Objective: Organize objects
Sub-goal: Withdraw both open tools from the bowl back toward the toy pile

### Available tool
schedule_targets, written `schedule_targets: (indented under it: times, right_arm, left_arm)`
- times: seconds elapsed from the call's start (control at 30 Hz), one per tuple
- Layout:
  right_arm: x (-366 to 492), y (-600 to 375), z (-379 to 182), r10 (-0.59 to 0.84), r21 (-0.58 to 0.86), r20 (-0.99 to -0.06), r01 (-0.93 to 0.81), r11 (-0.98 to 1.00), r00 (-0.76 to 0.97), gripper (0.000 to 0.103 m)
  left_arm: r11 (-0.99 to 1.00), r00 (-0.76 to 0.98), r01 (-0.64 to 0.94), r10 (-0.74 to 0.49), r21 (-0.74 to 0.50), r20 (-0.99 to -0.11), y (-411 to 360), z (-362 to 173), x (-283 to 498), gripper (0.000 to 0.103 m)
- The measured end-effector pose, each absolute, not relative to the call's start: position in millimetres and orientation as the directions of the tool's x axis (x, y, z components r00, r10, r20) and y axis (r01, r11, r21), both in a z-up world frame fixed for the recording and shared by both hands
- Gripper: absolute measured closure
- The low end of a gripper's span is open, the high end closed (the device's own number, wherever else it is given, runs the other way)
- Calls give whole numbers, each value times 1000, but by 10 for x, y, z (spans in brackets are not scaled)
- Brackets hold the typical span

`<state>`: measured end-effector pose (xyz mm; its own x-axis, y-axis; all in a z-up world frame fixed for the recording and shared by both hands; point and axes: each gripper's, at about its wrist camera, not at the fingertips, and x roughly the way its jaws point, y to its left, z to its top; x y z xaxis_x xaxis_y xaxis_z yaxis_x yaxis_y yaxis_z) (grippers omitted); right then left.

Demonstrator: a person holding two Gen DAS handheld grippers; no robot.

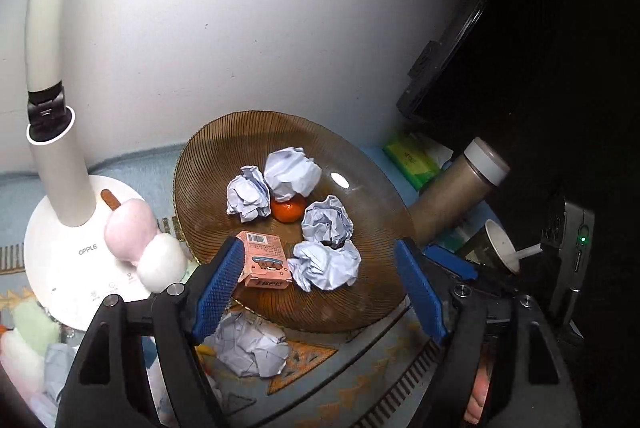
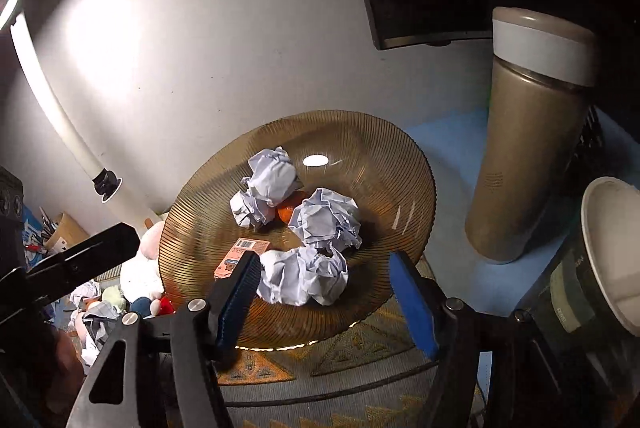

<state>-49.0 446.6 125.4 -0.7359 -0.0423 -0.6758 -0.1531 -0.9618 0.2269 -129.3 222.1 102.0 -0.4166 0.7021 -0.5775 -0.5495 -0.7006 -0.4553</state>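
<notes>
Crumpled white paper balls (image 1: 326,264), four of them, are sitting with a small orange tangerine (image 1: 287,210) and a pink cardboard box (image 1: 264,260) in a wide ribbed amber glass plate (image 1: 224,156) on the patterned mat, while a fifth paper ball (image 1: 250,346) is lying on the mat just near of the plate's rim. Left gripper (image 1: 320,284) and right gripper (image 2: 326,298) are both hovering over the plate's near edge with blue-padded jaws standing apart, gripping nothing.
</notes>
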Motion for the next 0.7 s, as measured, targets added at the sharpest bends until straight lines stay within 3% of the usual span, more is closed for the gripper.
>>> schedule_targets:
  times: [0.23, 0.33, 0.4, 0.5, 0.7]
  right_arm:
    - [-88, 4107, 1523, -132, 265, -657, -63, -962, -742, 37]
    - [62, 3907, 1564, -264, 358, -672, 9, -934, -692, 37]
    - [216, 3715, 1603, -347, 407, -643, 80, -910, -683, 37]
    - [306, 3369, 1439, -324, 349, -658, 106, -931, -680, 37]
    - [286, 2879, 762, -264, 217, -715, 152, -964, -648, 37]
  left_arm:
    - [-721, -534, -550, 692, -422, -486, 1519, 1647, -534, 27]
    - [-775, -616, -491, 632, -399, -470, 1105, 1883, -192, 27]
    - [-811, -670, -433, 581, -393, -462, 795, 1904, -15, 21]
    - [-875, -744, -319, 470, -365, -475, 417, 1669, 207, 18]
    - [-942, -746, -162, 312, -294, -588, 60, 707, 257, 18]
